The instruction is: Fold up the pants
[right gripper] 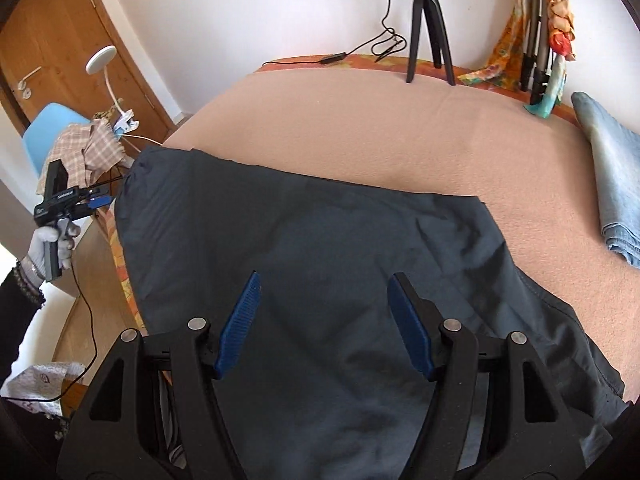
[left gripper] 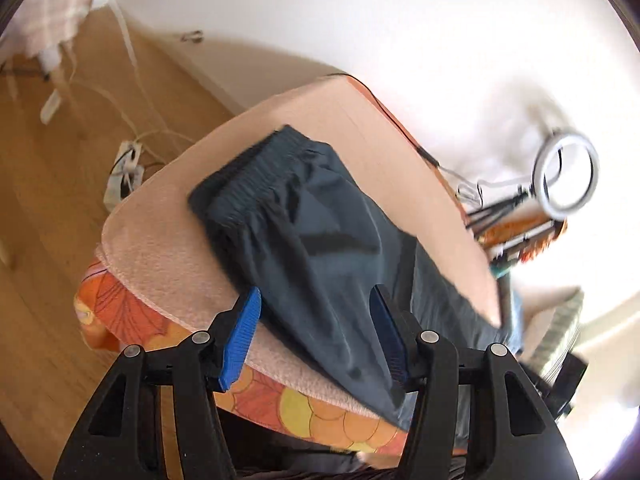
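White lettering on left tongs (right gripper: 94, 201), too small to read

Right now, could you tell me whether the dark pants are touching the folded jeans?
Apart. The right wrist view shows bare pink blanket between the dark pants and the folded jeans.

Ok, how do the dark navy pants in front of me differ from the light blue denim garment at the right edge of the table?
The dark navy pants are thin, smooth fabric spread wide across the near side of the peach blanket; the light blue denim garment looks thicker and lies in a narrow folded strip at the far right. The pants hang over the table's near edge; the denim reaches out of frame. Both lie on the blanket, neither gripped.
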{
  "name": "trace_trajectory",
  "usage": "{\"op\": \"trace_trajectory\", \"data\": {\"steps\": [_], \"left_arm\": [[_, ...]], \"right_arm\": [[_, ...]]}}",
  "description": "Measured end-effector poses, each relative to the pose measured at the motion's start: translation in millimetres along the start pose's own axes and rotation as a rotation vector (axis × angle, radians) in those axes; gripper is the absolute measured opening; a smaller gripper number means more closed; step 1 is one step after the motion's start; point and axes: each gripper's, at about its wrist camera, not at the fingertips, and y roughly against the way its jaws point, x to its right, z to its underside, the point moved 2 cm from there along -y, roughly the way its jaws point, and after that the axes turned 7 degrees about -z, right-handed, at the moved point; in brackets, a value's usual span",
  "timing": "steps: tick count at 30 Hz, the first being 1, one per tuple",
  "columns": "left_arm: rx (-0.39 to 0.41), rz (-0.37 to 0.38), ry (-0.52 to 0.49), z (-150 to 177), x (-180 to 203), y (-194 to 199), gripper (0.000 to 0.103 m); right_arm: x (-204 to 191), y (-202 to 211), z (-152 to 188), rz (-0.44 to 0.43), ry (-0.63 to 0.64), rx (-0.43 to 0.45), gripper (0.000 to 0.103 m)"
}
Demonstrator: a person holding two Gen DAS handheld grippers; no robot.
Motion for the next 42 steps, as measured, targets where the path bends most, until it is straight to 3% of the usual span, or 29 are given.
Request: {"op": "trace_trajectory", "data": {"steps": [3, 8, 21, 28, 33, 38, 39, 40, 42], "left_arm": [[-0.004, 0.035, 0.085, -8, -17, -10, 0.056], [0.01, 0.04, 0.136, -10, -26, -25, 0.056], [0.103, -0.072, 0.044, -24, -23, -25, 0.056], [0.125, -0.05, 0.088, -30, -28, -23, 0.057], [0.176, -0.074, 0.044, -25, -25, -22, 0.057], [0.139, 0.001, 0.076, -37, -15, -37, 0.057], [0.137, 0.011, 0.09, -37, -15, -39, 0.052], [0.125, 0.017, 0.097, -37, -15, -42, 0.033], [0.118, 0.028, 0.091, -34, -13, -49, 0.026]], "right_arm": [[-23, -1, 0, -0.031, 0.022, -0.009, 0.069], [-56, 1, -6, -0.053, 0.065, -0.009, 0.069], [-92, -12, -11, -0.083, 0.108, -0.039, 0.069], [-98, -27, -15, -0.088, 0.103, -0.061, 0.069], [-101, -33, -10, -0.081, 0.121, -0.088, 0.069], [-102, -38, -15, -0.09, 0.094, -0.076, 0.069], [-104, -37, -15, -0.093, 0.095, -0.074, 0.069], [-107, -36, -14, -0.095, 0.1, -0.076, 0.069], [-111, -35, -10, -0.097, 0.119, -0.097, 0.069]]}}
